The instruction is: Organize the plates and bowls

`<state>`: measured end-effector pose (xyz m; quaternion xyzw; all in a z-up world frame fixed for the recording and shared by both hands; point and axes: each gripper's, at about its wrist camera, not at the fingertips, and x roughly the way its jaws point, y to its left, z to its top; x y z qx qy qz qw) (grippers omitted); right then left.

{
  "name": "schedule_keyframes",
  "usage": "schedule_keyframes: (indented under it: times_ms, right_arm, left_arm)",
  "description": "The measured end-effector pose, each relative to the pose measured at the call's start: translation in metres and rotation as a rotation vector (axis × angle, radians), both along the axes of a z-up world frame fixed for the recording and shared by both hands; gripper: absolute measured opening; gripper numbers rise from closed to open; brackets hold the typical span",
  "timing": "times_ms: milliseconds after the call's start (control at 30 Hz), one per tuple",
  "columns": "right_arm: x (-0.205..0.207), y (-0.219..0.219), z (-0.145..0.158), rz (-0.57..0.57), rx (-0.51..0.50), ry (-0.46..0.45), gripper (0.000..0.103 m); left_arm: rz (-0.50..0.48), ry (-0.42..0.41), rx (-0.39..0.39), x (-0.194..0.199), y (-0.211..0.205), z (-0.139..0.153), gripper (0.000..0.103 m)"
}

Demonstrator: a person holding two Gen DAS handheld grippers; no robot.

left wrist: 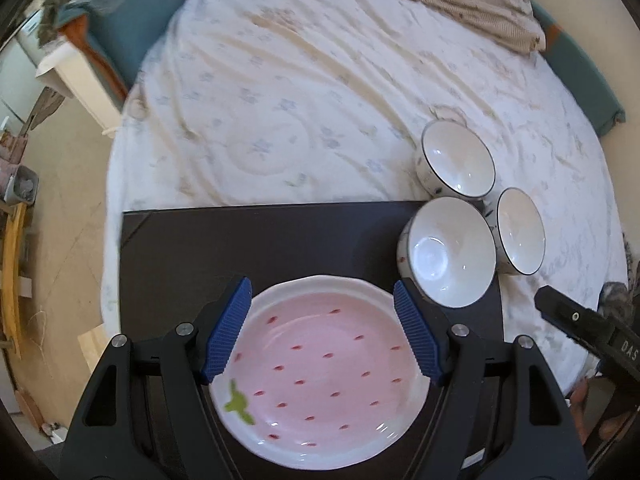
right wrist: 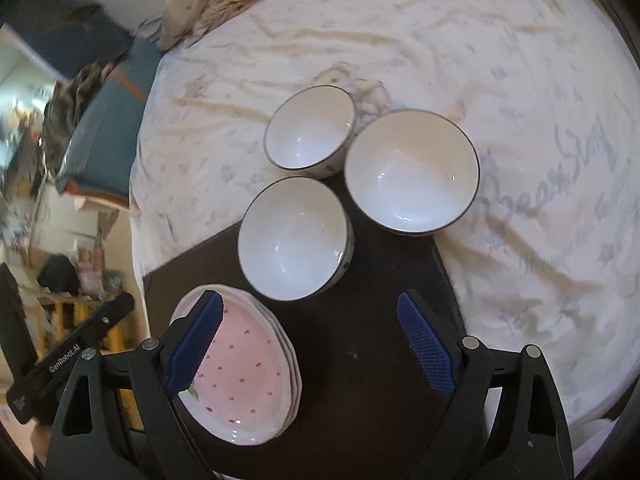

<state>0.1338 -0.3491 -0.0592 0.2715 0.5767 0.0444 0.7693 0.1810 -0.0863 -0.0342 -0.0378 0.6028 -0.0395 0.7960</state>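
The left tool (left wrist: 322, 328) hovered wide over the pink plates (left wrist: 320, 376) (stacked). The right tool (right wrist: 310, 344) gaped wide near three bowls (right wrist: 294, 238); its left finger hid the plates' edge.

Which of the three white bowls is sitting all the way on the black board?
The bowl closest to the pink strawberry plates. It rests fully on the black board. The biggest-looking bowl hangs half over the board's edge, and the farthest bowl sits on the bedsheet.
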Motion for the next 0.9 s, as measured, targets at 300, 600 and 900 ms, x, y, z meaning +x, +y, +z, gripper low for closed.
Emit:
schedule_keyframes:
  times_ms: [300,600,900]
  right_arm:
    - [0.025,-0.011,-0.033,-0.022,0.131,0.067,0.083]
    - [0.045,0.01,-0.069,0.011,0.152,0.16,0.049]
    - [0.058,0.015,-0.085,0.011,0.04,0.202,0.034]
  left_arm:
    - [-0.017,0.066,-0.042,0.041,-0.045,-0.03,0.071]
    - [-0.091,0.155,-0.025,0.062,-0.085,-0.071,0.046]
    - [-0.138,0.22,0.025,0.067,-0.095,-0.101,0.008]
